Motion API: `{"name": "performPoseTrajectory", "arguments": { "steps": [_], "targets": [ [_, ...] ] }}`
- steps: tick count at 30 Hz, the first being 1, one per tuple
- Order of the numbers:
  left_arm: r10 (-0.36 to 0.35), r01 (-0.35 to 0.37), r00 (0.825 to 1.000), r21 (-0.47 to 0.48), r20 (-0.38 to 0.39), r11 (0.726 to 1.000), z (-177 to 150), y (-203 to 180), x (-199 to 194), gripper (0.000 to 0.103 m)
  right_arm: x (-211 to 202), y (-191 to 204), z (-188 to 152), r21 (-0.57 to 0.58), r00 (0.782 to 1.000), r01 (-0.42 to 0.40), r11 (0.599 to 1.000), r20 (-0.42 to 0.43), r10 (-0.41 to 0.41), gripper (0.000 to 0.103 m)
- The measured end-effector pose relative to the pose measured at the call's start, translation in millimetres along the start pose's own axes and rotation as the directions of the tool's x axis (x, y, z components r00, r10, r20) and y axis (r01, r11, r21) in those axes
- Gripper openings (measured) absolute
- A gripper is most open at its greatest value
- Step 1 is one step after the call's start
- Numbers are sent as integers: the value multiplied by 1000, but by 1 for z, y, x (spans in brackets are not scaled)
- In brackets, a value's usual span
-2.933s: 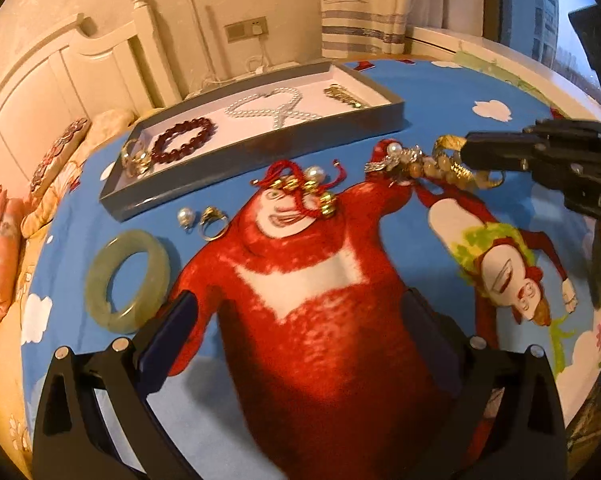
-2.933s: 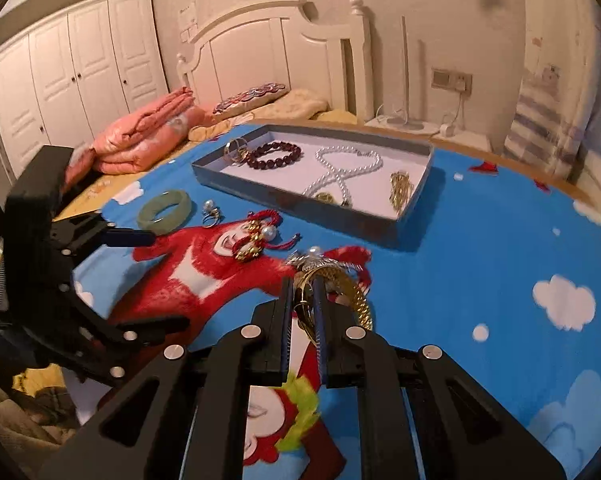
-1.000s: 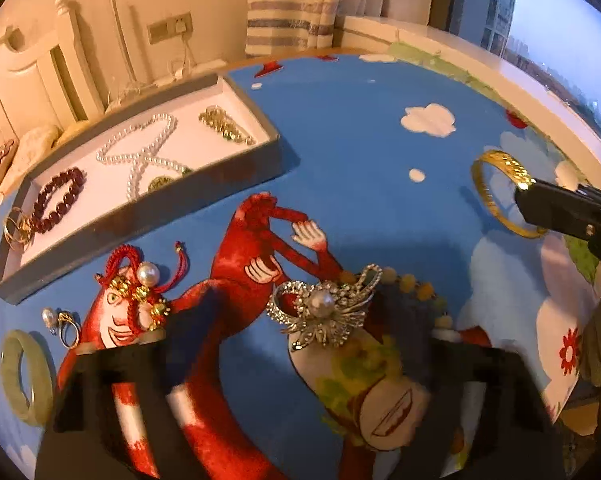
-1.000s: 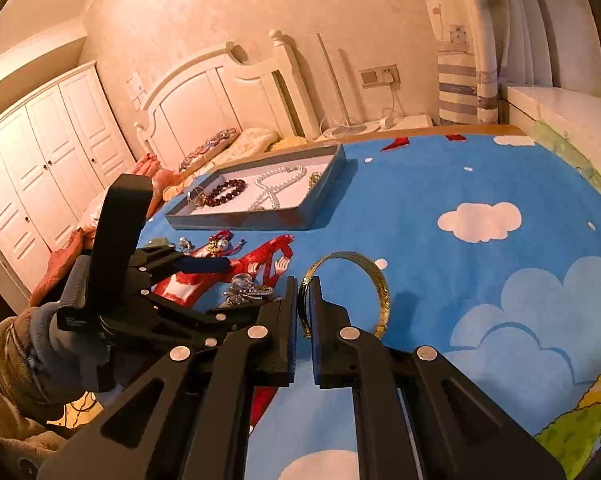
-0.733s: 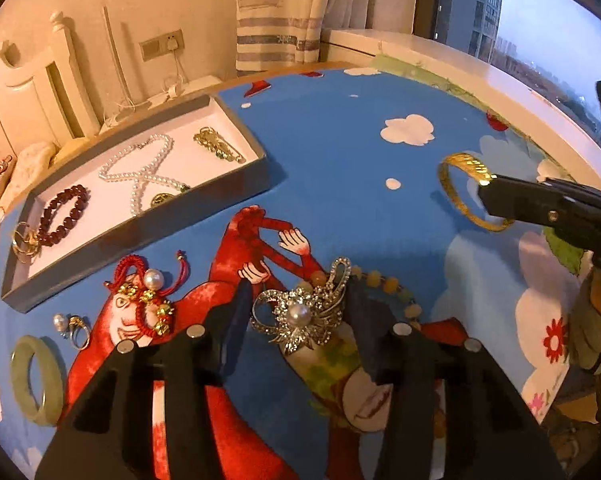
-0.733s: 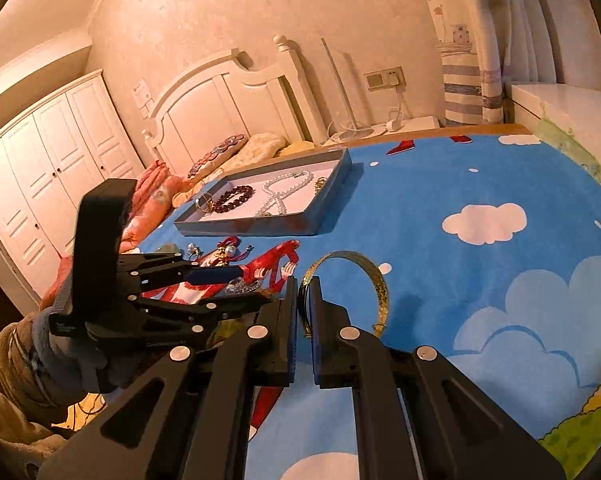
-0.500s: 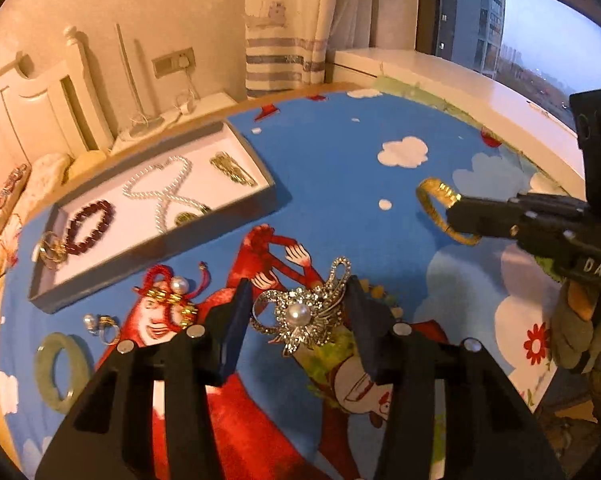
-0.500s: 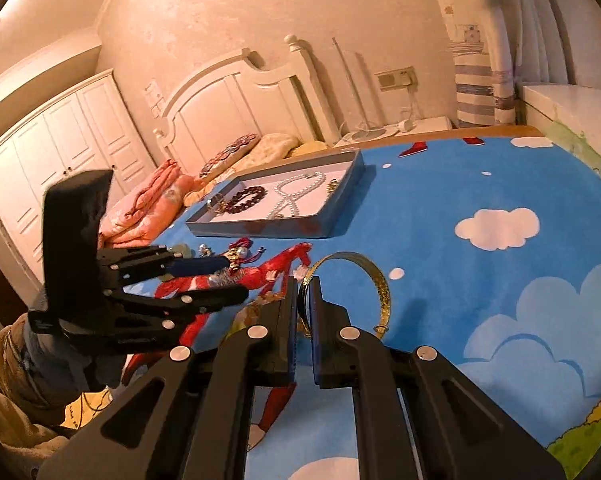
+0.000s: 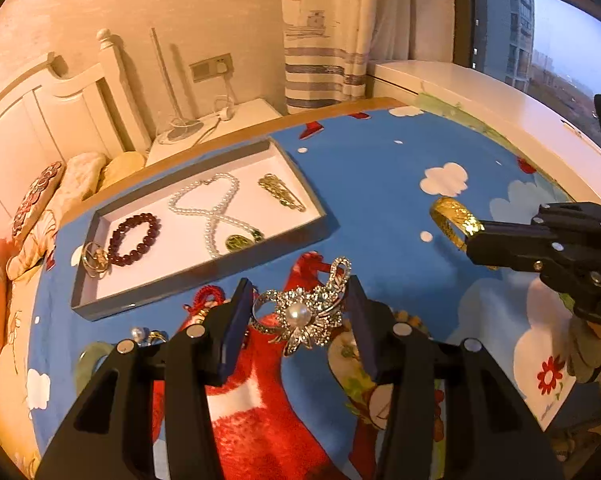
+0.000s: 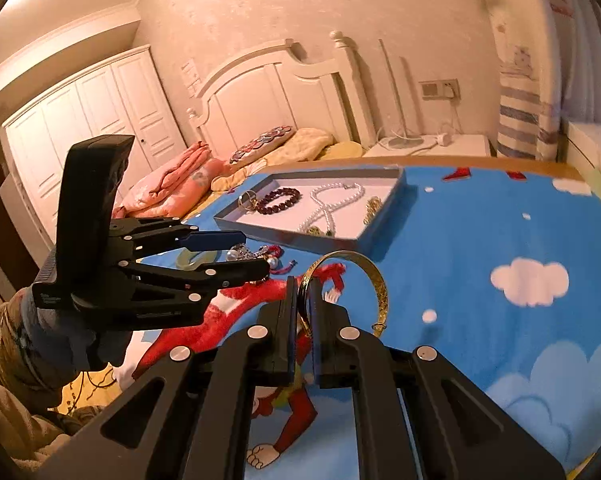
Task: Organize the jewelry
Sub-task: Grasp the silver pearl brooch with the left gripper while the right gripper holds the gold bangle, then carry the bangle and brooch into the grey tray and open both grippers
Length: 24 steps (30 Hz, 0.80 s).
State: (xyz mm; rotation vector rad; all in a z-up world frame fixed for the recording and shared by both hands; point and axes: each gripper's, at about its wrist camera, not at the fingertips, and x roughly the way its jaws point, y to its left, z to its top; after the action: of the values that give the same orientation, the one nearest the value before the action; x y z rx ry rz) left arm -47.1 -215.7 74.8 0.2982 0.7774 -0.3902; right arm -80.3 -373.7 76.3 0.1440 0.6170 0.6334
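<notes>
My left gripper is shut on a silver rhinestone brooch with a pearl centre and holds it above the bedspread. My right gripper is shut on a gold bangle, lifted off the bed; the bangle also shows in the left wrist view. The grey jewelry tray lies beyond, holding a dark red bead bracelet, a pearl necklace, a gold piece and rings. The tray also shows in the right wrist view.
On the blue cartoon bedspread lie a red cord piece with pearl, pearl earrings and a green jade bangle. Beads lie behind my left finger. Headboard, pillows and nightstand stand beyond the tray.
My left gripper has closed on the brooch and lifted it off the bedspread. My right gripper keeps the gold bangle raised and both have drifted toward the tray.
</notes>
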Motion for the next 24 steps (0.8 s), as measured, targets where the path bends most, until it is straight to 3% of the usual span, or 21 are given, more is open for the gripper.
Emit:
{"name": "performPoseTrajectory", "arguments": {
  "steps": [12, 24],
  "targets": [
    [83, -83, 997, -30, 6, 996, 14, 20, -4, 47, 15, 7, 41, -93, 1000, 4, 996, 18, -2, 6],
    [200, -200, 980, -110, -11, 974, 40, 82, 12, 47, 73, 0, 93, -90, 1000, -19, 996, -13, 18, 6]
  ]
}}
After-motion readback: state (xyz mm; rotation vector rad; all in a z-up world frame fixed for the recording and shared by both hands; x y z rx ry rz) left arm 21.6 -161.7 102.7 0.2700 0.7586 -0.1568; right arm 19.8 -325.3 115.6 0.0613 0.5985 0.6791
